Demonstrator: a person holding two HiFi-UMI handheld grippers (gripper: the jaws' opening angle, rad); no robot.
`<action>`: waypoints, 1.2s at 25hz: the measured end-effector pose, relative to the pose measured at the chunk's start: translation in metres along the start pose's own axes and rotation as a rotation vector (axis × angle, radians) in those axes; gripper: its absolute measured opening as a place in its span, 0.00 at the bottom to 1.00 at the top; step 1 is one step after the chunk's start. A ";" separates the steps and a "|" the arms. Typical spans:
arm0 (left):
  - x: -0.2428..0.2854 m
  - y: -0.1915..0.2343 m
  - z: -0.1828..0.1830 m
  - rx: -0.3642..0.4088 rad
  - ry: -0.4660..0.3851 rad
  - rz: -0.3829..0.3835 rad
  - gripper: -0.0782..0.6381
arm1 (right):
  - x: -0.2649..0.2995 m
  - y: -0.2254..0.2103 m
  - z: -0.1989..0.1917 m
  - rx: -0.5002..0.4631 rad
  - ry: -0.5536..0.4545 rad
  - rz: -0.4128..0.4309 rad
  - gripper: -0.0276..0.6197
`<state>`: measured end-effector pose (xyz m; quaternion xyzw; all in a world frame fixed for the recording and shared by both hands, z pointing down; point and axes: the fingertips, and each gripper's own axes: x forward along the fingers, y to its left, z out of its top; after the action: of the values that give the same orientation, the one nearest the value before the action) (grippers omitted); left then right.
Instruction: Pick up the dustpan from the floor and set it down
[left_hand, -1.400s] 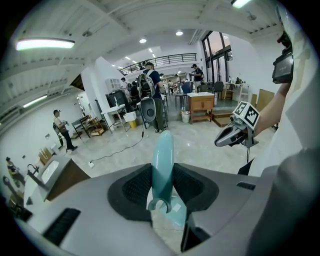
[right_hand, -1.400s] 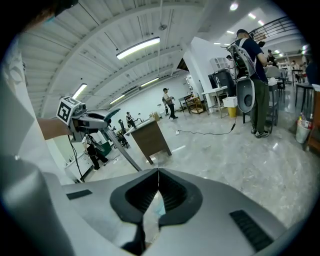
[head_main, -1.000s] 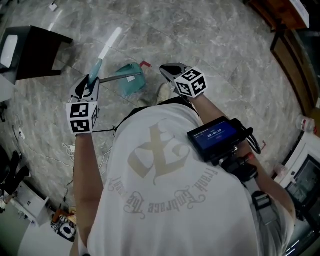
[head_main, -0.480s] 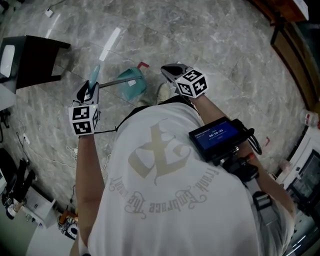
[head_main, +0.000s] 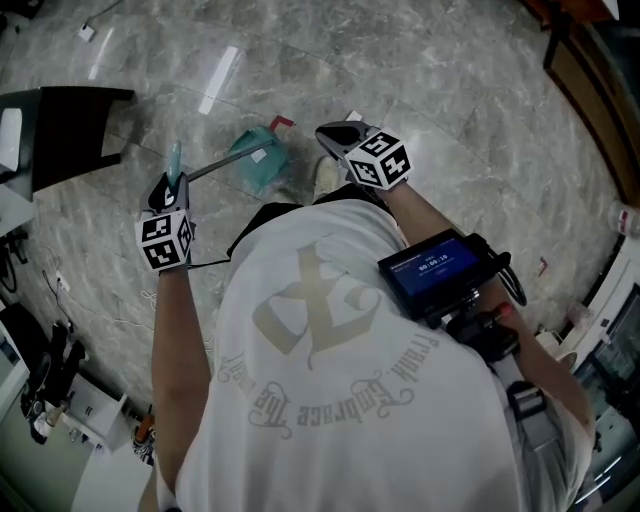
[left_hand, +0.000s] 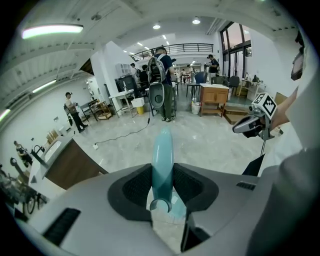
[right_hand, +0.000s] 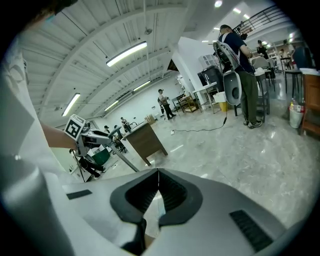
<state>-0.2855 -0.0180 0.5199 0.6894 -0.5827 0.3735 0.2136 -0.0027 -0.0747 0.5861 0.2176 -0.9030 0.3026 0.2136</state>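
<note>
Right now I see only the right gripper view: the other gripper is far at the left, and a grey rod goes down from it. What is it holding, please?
Observer: In the left gripper view, the left gripper has its jaws closed on the teal dustpan handle, which sticks out past them.
Operator: Thank you. I cannot find the pan itself. Where is it?
Observer: In the head view, the teal pan is at the far end of the rod, beside the person's shoe. Whether it touches the floor I cannot tell.
</note>
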 end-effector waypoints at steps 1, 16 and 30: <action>0.001 0.003 -0.002 -0.002 0.005 0.007 0.30 | 0.000 0.001 0.000 0.002 0.002 0.001 0.07; 0.033 0.046 -0.023 -0.063 0.055 0.085 0.30 | -0.004 -0.010 -0.005 0.008 0.036 -0.037 0.07; 0.052 0.055 -0.054 -0.139 0.096 0.084 0.30 | 0.006 0.001 0.012 -0.027 0.067 -0.055 0.07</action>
<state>-0.3505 -0.0246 0.5858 0.6292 -0.6249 0.3733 0.2726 -0.0114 -0.0831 0.5794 0.2290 -0.8931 0.2914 0.2549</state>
